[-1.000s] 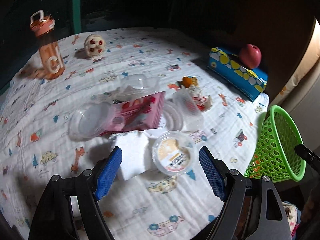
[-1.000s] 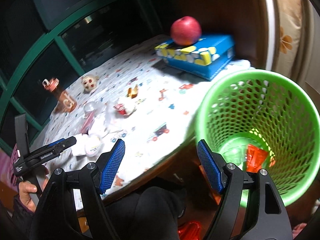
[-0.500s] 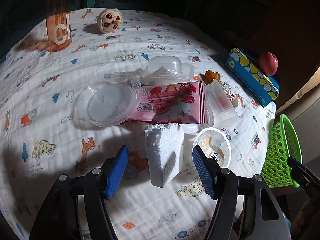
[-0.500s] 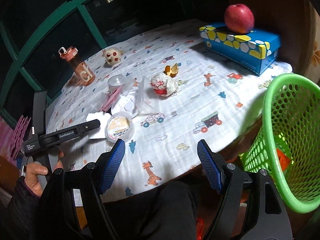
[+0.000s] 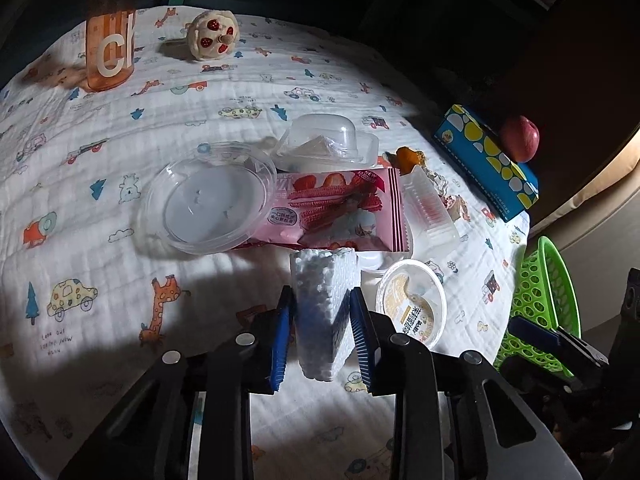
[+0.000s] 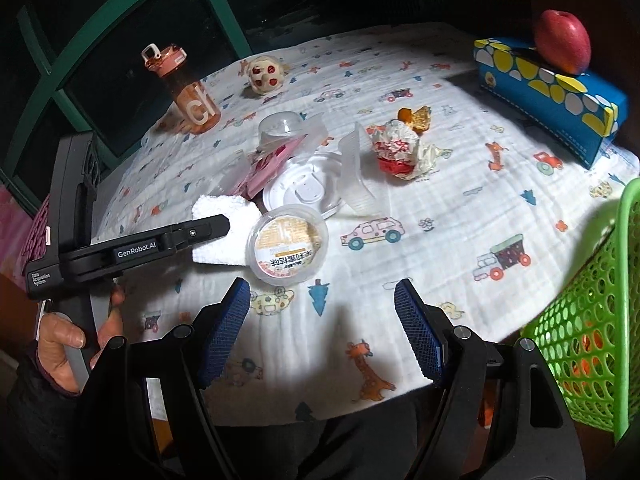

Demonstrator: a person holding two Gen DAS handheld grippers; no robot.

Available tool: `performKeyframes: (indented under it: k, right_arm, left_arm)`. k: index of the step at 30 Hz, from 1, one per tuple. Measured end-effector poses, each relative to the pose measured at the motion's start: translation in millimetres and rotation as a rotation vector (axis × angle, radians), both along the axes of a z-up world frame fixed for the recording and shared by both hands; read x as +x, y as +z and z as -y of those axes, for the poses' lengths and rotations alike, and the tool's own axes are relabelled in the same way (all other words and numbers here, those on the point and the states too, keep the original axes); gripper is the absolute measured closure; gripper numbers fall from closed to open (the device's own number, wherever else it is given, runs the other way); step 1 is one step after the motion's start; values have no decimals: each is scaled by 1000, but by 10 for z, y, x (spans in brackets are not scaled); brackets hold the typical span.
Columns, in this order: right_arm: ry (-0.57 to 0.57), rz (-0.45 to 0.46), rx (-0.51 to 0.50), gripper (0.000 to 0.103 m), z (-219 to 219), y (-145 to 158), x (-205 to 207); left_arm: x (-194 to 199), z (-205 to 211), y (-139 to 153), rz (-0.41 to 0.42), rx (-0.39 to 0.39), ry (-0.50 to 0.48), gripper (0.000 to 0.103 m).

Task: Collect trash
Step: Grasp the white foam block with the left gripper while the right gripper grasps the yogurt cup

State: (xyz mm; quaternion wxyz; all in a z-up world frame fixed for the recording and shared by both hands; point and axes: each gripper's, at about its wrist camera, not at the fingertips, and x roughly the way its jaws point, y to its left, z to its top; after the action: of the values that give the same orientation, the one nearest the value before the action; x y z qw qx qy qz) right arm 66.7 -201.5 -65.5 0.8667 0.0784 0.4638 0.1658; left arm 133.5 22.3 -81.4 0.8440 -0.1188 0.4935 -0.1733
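You have a white cloth (image 6: 440, 208) printed with cars and giraffes spread over the table. At its far side an orange bottle (image 6: 188, 92) stands upright, with a small round toy (image 6: 266, 74) dotted with red just beside it. To your right a blue box (image 6: 548, 96) with yellow and white spots lies near the cloth's edge, and a red apple (image 6: 562, 40) rests on top of it. Behind the table you see a dark window with a green frame (image 6: 52, 68).
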Motion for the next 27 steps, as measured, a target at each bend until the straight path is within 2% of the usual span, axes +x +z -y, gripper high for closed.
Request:
performKeyframes:
  k: [12,23,27]
  right_arm:
    - [89,-22,-64,25,-465,-238,311]
    - [92,-25,-169,25,-645,-431,499]
    - [86,-37,-157,36,-620,-469,527]
  left_arm:
    - [-157,-257,261,56,1,32,75]
    - [-178,-388,348,70,-2,52,75]
    - [-183,-359,347,67,-7,48,75]
